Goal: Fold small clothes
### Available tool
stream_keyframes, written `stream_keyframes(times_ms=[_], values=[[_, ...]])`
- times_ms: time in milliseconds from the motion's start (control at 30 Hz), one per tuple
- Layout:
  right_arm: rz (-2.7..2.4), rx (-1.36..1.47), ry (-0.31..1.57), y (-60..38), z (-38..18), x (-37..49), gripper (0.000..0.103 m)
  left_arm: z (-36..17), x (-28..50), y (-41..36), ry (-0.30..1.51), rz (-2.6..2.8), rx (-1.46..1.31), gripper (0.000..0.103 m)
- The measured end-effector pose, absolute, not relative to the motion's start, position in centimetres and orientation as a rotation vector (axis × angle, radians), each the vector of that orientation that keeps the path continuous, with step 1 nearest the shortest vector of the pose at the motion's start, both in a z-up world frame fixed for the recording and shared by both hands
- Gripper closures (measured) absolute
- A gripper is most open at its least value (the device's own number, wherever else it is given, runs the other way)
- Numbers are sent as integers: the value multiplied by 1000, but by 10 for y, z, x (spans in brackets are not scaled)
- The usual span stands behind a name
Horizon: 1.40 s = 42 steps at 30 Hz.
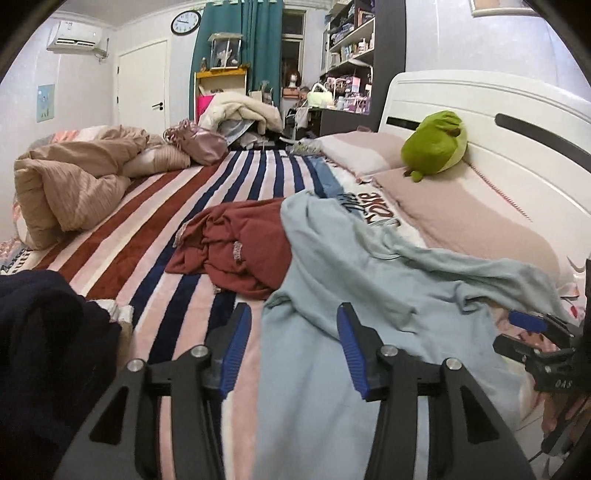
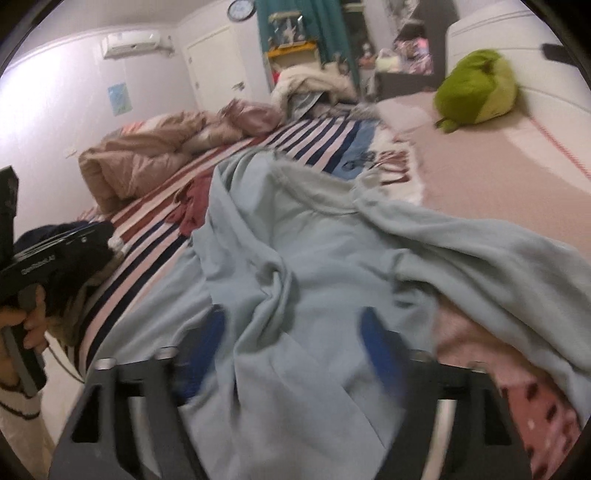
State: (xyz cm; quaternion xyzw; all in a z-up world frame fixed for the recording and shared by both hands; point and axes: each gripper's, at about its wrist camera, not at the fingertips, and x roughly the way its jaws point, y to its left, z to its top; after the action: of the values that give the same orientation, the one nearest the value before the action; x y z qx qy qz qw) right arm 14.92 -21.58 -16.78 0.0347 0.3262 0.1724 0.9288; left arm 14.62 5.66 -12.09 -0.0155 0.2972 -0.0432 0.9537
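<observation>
Grippers first: you hold two, one in each hand. Your left gripper has its blue-padded fingers spread wide, holding nothing; the near left edge of the light blue garment lies between and under them, and whether a pad touches the cloth you cannot tell from this view. Your right gripper is also spread wide, its blue pads blurred, with a bunched fold of the same light blue garment lying between the fingers; neither pad is seen pinching it. In the left wrist view, your right gripper shows at the right edge, just beside the garment's right side.

Three garments are in reach on the striped blanket. The light blue one lies spread and wrinkled across the near centre of the bed. One dark red garment sits crumpled just beyond it on the left, touching its far left edge. One dark navy garment is heaped at the near left edge of the bed.

Farther out, one green plush toy rests against the white headboard on the right, sitting on a pink pillow. One beige duvet is bundled at the far left. One round clock hangs on the far wall, with one air conditioner to its left.
</observation>
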Motion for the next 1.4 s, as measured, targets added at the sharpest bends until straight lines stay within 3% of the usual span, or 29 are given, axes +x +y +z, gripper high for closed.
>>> stream_keyframes(times_ms=[167,667,833,933,1267,1400], values=[[245,34,538,-231,-152,109,0,-106,121,43,575,-101,-32,52],[110,91,533,-295,-158,63,0,-74,76,-18,517,-140,48,41],[79,272,563,-348,-186,66,0,-77,78,-31,517,-164,42,26],[34,359,577,-374,-205,69,0,-82,82,-35,526,-193,36,23],[-26,599,537,-447,-239,98,0,-101,96,-44,506,-178,51,22],[-62,598,483,-454,-238,106,0,-107,96,-46,508,-151,77,6]])
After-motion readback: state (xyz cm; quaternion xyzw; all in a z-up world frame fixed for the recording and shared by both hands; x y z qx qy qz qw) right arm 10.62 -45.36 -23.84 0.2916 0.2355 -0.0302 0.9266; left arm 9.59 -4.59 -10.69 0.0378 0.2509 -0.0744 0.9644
